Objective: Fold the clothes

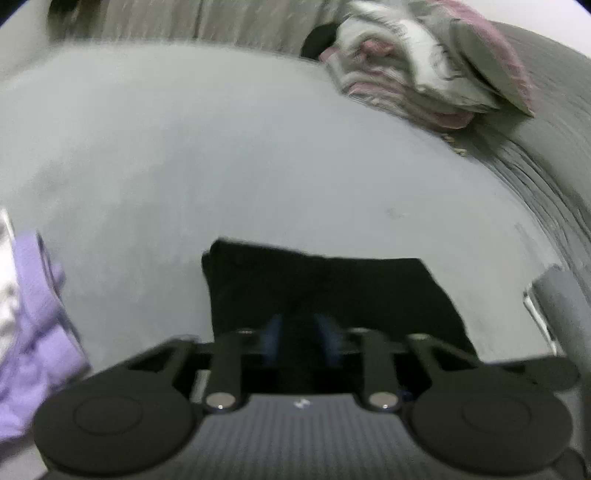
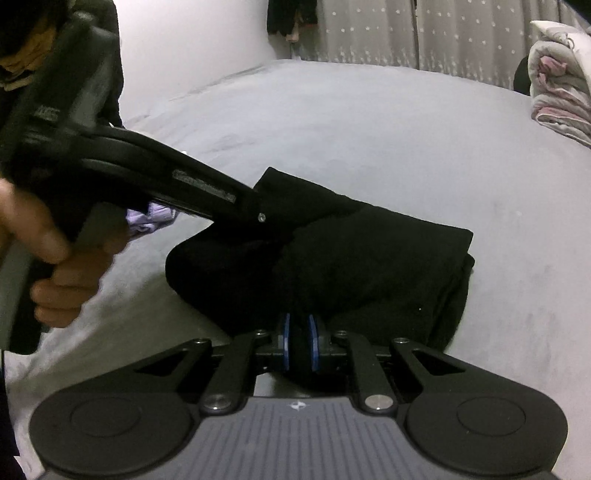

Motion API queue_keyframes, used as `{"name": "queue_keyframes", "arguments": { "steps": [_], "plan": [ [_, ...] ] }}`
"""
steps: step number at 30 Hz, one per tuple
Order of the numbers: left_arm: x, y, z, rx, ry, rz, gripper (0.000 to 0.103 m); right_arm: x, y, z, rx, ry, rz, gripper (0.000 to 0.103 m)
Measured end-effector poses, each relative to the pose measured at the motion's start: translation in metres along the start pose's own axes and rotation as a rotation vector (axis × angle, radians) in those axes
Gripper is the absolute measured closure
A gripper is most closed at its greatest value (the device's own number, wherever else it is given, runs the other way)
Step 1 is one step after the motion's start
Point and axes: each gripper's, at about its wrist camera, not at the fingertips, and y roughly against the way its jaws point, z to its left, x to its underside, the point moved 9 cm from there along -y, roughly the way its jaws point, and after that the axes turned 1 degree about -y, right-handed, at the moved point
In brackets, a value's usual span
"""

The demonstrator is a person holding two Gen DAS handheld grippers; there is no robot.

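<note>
Your right gripper pinches the black garment lying folded mid-bed, while your left gripper is spread above it, so lifting one-sided could drag the fold open.

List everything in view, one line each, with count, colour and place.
black garment: one, black, folded on the bed in front of both grippers
bed sheet: one, pale grey, under everything
lilac clothing: one heap, lilac, at the bed's left edge
bedding pile: one, grey, pink and white, far right corner
curtain: one, grey with white stars, behind the bed
left gripper: black, jaws parted over the garment
right gripper: black with blue pads, pinching the garment's near edge
hand: one, holding the left gripper's handle
</note>
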Motion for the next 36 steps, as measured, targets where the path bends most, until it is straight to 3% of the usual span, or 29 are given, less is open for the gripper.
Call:
{"name": "queue_keyframes", "arguments": {
  "steps": [3,5,9,12,19,23,26,31,35,36],
  "plan": [
    [0.007,0.017,-0.022,0.039,-0.09,-0.042,0.067,0.002,0.0,-0.001,0.005,0.008,0.0,0.091],
    [0.017,0.016,-0.029,0.073,-0.09,-0.019,0.068,0.003,0.001,-0.002,0.006,0.016,-0.001,0.091],
    [0.04,-0.004,-0.016,0.021,-0.049,0.08,0.073,0.005,0.005,-0.004,-0.01,0.037,0.005,0.091],
    [0.037,0.0,-0.014,0.029,-0.026,0.075,0.072,0.002,0.016,-0.011,-0.036,0.026,0.013,0.091],
    [0.04,-0.003,-0.018,0.015,-0.023,0.074,0.073,-0.023,0.029,-0.046,0.007,-0.153,-0.111,0.09],
    [0.039,-0.004,-0.019,0.013,-0.02,0.075,0.073,-0.017,0.005,-0.049,0.061,-0.119,-0.074,0.091],
    [0.037,-0.003,-0.019,0.026,-0.01,0.077,0.072,-0.018,0.007,-0.055,0.056,-0.162,-0.086,0.092],
    [0.021,0.009,-0.004,0.088,0.097,0.062,0.069,-0.019,0.023,-0.06,0.083,-0.188,-0.098,0.091],
    [0.012,0.01,0.024,0.052,0.168,0.051,0.068,-0.017,0.024,-0.065,0.054,-0.254,-0.099,0.089],
    [0.012,0.008,0.03,0.05,0.195,0.062,0.068,-0.02,0.026,-0.063,0.039,-0.268,-0.109,0.085]
  ]
}}
